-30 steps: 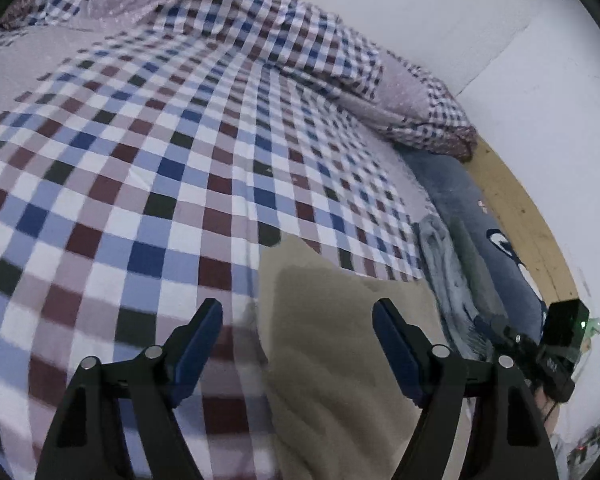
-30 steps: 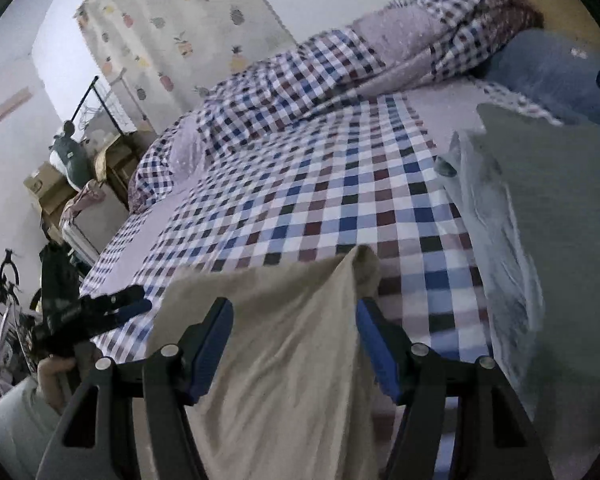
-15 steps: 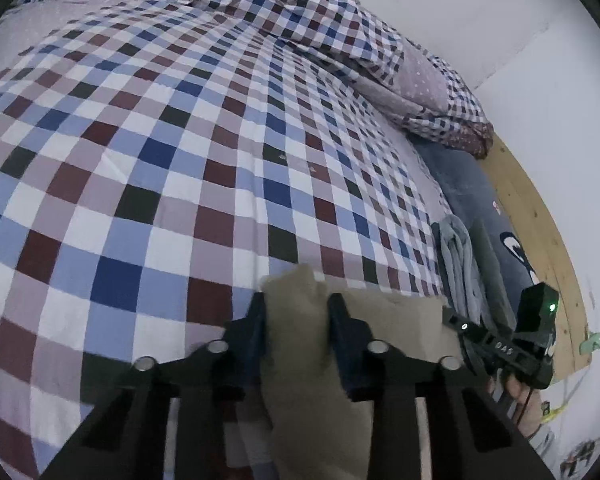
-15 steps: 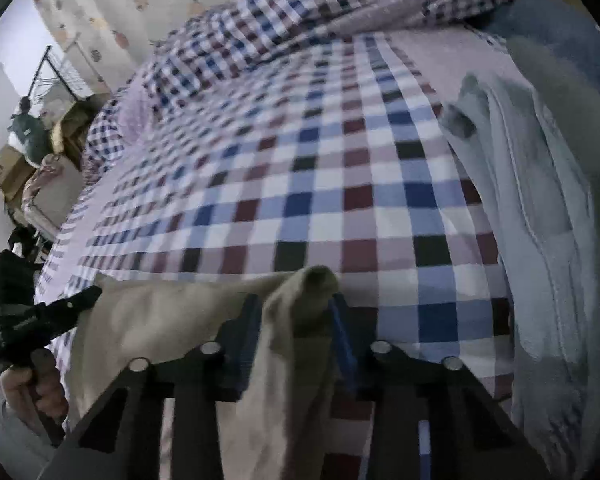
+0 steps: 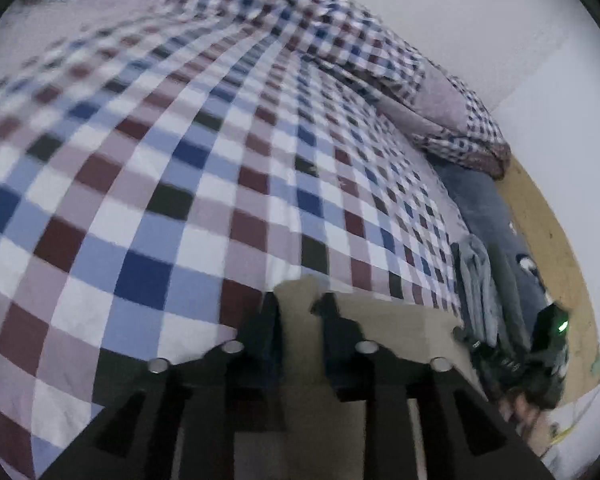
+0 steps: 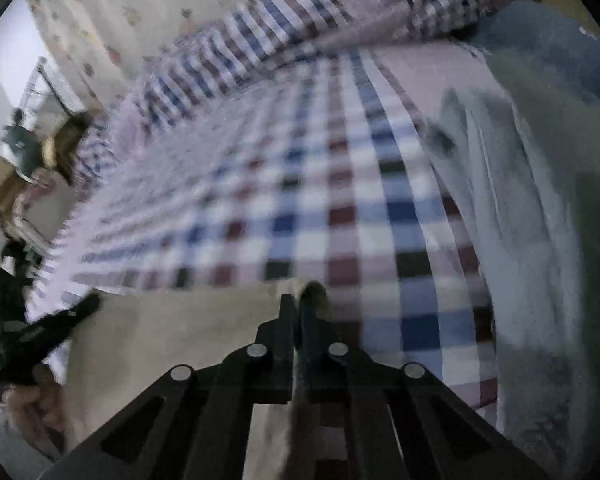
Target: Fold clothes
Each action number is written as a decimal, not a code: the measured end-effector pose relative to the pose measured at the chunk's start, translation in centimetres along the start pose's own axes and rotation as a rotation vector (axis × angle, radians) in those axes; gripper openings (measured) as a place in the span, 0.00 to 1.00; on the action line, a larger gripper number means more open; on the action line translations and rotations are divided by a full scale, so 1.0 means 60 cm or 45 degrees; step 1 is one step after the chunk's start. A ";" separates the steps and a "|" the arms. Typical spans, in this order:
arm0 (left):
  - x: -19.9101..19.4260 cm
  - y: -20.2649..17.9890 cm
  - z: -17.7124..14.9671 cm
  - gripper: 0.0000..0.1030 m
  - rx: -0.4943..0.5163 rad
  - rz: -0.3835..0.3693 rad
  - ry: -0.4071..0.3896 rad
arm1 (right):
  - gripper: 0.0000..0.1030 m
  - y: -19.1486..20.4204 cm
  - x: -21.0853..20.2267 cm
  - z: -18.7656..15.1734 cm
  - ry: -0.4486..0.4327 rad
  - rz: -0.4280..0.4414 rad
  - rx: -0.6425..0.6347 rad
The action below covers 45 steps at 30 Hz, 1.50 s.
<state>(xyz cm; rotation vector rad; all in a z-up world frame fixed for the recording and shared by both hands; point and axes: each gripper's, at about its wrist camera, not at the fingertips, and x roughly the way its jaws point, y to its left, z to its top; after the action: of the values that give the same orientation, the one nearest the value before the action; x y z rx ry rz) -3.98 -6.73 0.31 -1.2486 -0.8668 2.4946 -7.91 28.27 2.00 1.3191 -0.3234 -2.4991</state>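
A beige garment (image 5: 400, 324) lies flat on the checked bed sheet (image 5: 180, 184). My left gripper (image 5: 300, 304) has its far left corner bunched between the pads, and the jaws are opening slightly. In the right wrist view my right gripper (image 6: 296, 304) is shut tight on the far right corner of the same beige garment (image 6: 180, 332). Each gripper shows in the other's view: the right one (image 5: 508, 356) at the cloth's right edge, the left one (image 6: 48, 328) at its left edge with a hand (image 6: 32, 400) behind it.
A pale grey-blue pile of clothes (image 6: 500, 208) lies just right of the garment, with a blue pillow (image 5: 480, 200) beyond it. A rolled checked duvet (image 5: 380, 64) runs along the wall. Shelves and boxes (image 6: 20, 168) stand past the bed's left side.
Both grippers came down onto the garment's far corners and closed on them. The right jaws have since narrowed to a tight pinch. Both views are now blurred.
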 end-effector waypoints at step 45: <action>-0.001 -0.085 -0.026 0.89 0.529 0.442 -0.007 | 0.82 0.107 0.034 -0.031 0.023 -0.466 -0.405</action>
<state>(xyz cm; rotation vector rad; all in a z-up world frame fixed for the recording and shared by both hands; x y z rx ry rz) -3.03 -2.02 2.62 -1.3266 -0.1142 2.7413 -6.43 21.46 1.53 1.3625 0.3393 -2.6764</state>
